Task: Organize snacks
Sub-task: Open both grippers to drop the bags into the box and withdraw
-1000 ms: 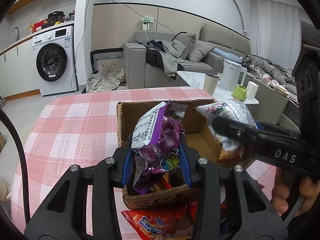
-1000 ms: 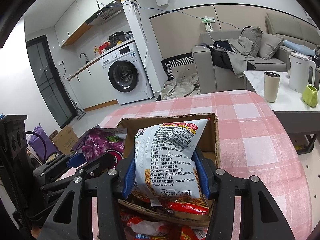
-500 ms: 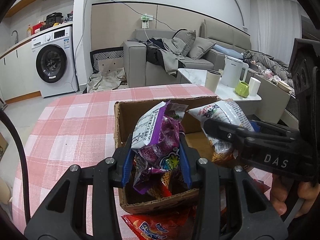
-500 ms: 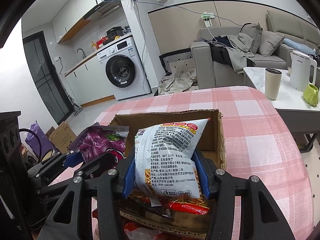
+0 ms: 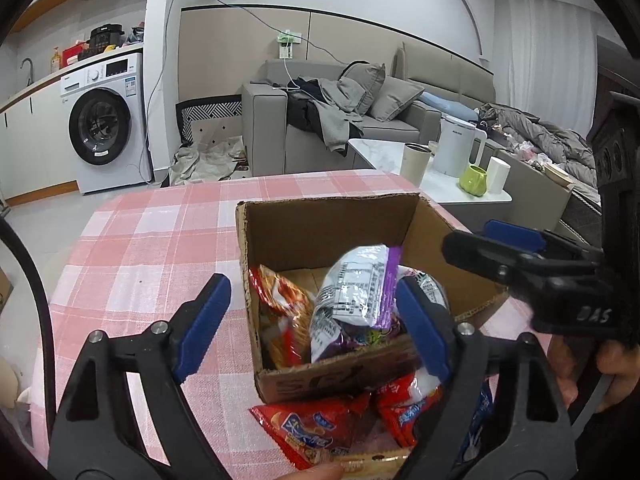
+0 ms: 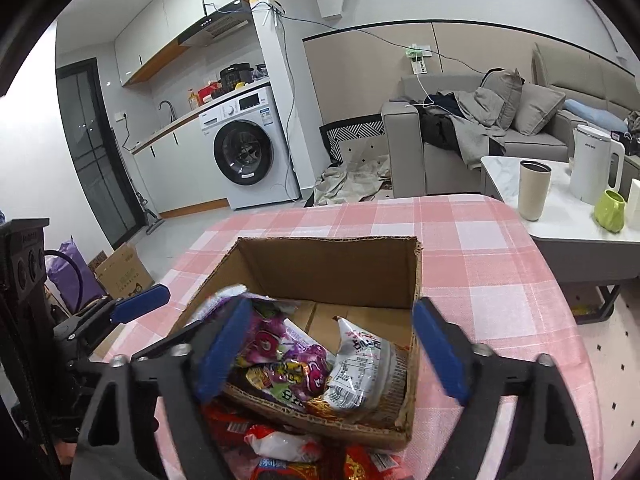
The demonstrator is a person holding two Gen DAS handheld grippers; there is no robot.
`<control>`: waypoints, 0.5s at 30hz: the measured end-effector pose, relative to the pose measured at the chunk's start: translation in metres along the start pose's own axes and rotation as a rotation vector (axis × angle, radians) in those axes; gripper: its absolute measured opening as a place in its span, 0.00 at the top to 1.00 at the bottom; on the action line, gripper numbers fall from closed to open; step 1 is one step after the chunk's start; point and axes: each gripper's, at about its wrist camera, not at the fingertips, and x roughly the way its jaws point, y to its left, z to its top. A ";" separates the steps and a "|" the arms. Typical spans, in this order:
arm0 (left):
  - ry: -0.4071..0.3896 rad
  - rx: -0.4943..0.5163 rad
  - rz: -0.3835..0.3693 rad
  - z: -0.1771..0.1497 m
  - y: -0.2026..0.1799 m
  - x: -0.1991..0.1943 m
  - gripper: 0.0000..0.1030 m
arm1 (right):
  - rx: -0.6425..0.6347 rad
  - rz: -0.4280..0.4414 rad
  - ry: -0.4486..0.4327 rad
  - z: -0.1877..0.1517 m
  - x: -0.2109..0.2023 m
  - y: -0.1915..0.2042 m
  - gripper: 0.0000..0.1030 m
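Observation:
An open cardboard box (image 5: 328, 224) (image 6: 332, 268) stands on the pink checked tablecloth. A purple snack bag (image 5: 352, 300) (image 6: 288, 364) lies inside it, next to a white snack bag (image 6: 360, 372) and a red-orange bag (image 5: 280, 296). My left gripper (image 5: 316, 320) is open and empty just above the box's near left part. My right gripper (image 6: 328, 348) is open and empty over the box; it also shows at the right of the left wrist view (image 5: 520, 264). Several red snack bags (image 5: 316, 428) (image 6: 280, 448) lie on the cloth in front of the box.
The table (image 5: 160, 232) ends past the box on the right, by a low white side table with a kettle (image 6: 596, 164), a cup (image 6: 534, 188) and a green mug (image 6: 610, 210). A sofa and a washing machine stand behind.
Both grippers have opened. The purple bag and the white bag have dropped from them into the box. Both grippers have pulled back a little.

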 end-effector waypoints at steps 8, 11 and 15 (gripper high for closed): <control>-0.007 -0.021 -0.005 -0.015 0.007 -0.030 0.01 | 0.019 0.009 0.029 -0.014 -0.026 -0.008 0.01; -0.008 -0.022 -0.003 -0.020 0.006 -0.040 0.01 | 0.036 0.004 0.043 -0.022 -0.033 -0.013 0.01; -0.003 -0.015 0.000 -0.029 0.004 -0.052 0.01 | 0.056 -0.007 0.055 -0.033 -0.042 -0.018 0.01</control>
